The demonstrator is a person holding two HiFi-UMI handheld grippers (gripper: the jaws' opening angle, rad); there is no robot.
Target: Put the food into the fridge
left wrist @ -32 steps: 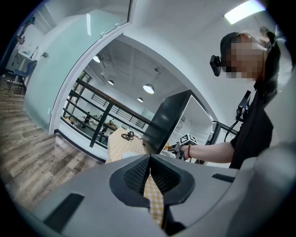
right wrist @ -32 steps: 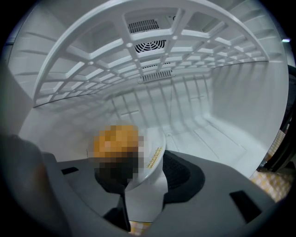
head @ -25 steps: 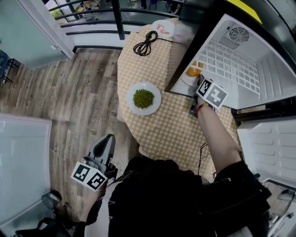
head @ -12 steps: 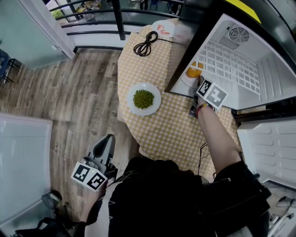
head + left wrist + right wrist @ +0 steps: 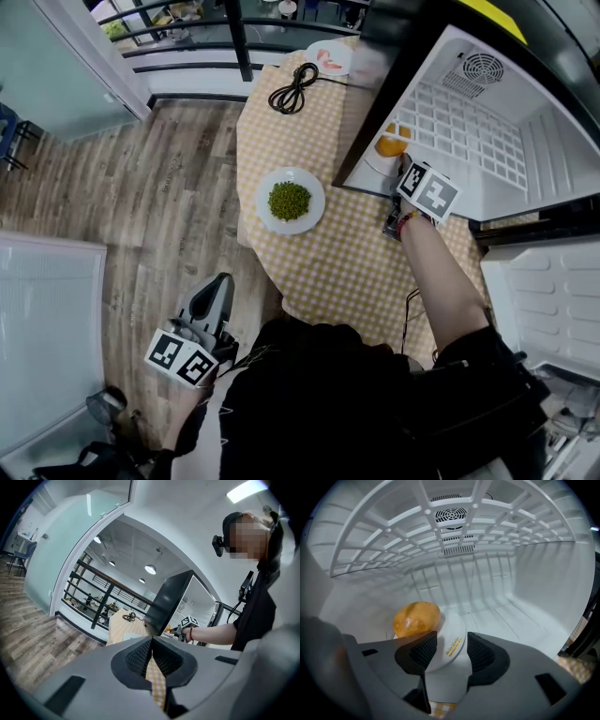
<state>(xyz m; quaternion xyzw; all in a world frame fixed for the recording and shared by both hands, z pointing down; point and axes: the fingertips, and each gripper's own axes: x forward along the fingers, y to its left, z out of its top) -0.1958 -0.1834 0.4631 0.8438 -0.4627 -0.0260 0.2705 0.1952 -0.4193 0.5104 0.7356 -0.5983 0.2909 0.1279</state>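
Bun (image 5: 416,618) flat on plate (image 5: 453,629), long axis sideways across fridge (image 5: 511,597)

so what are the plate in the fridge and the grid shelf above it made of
Plate: probably glazed ceramic or melamine. It is white and smooth with a soft sheen, but the look leaves the material open.
Grid shelf: looks like moulded white plastic, matte, with thick rounded bars and joints.
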